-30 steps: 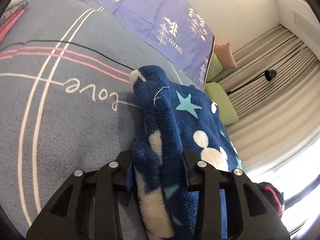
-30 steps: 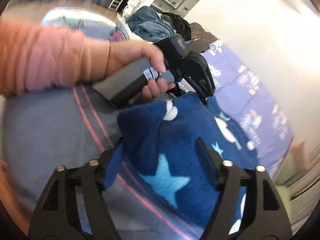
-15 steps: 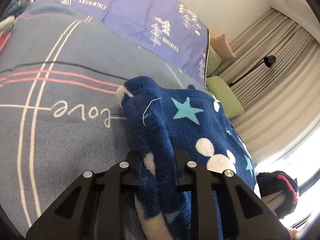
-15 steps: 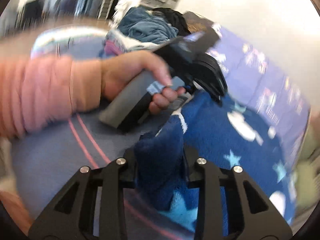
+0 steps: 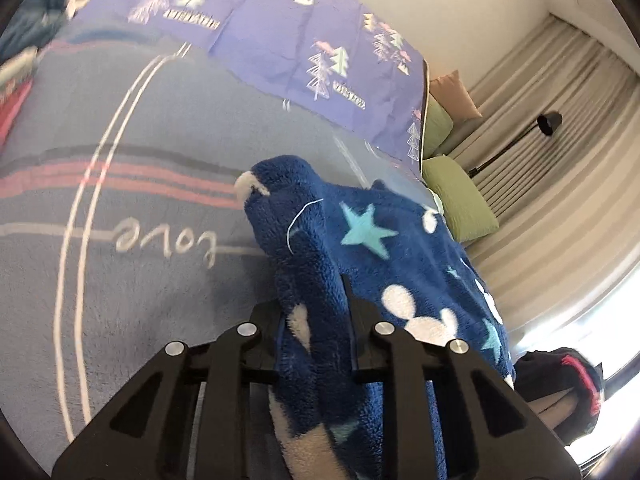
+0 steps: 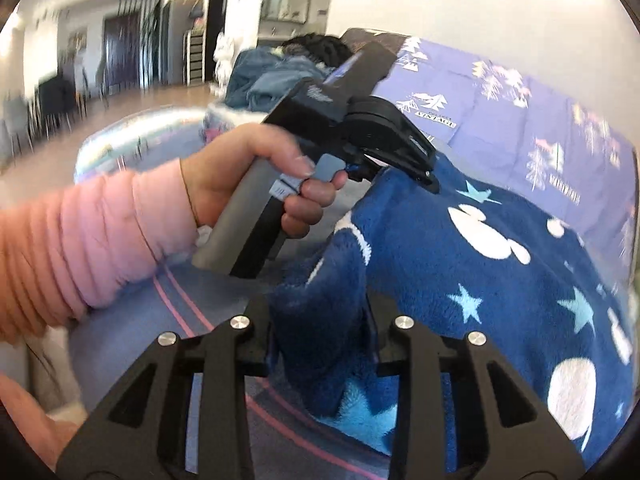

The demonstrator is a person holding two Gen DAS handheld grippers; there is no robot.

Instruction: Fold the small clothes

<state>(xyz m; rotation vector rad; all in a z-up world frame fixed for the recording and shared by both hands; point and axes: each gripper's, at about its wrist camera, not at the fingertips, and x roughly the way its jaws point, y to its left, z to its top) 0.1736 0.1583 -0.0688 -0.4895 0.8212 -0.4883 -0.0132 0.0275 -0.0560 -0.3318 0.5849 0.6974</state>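
Note:
A dark blue fleece garment (image 5: 384, 256) with light blue stars and white mouse-head shapes lies on a grey bed cover (image 5: 140, 264). My left gripper (image 5: 316, 320) is shut on a bunched edge of the garment and holds it up off the cover. My right gripper (image 6: 320, 332) is shut on another bunched edge of the same garment (image 6: 500, 264). In the right wrist view the left gripper (image 6: 400, 152), held by a hand in a pink sleeve, grips the garment's far edge.
A purple tree-print blanket (image 5: 304, 44) lies along the wall. Green pillows (image 5: 460, 200) and a black floor lamp (image 5: 548, 124) stand by the curtains. A pile of blue and dark clothes (image 6: 280, 68) sits at the bed's far end. A dark garment with pink trim (image 5: 560, 384) lies near the window.
Both grippers closed on the garment's edges; they were open around the fabric a second ago. The pinched edges now stand lifted off the cover.

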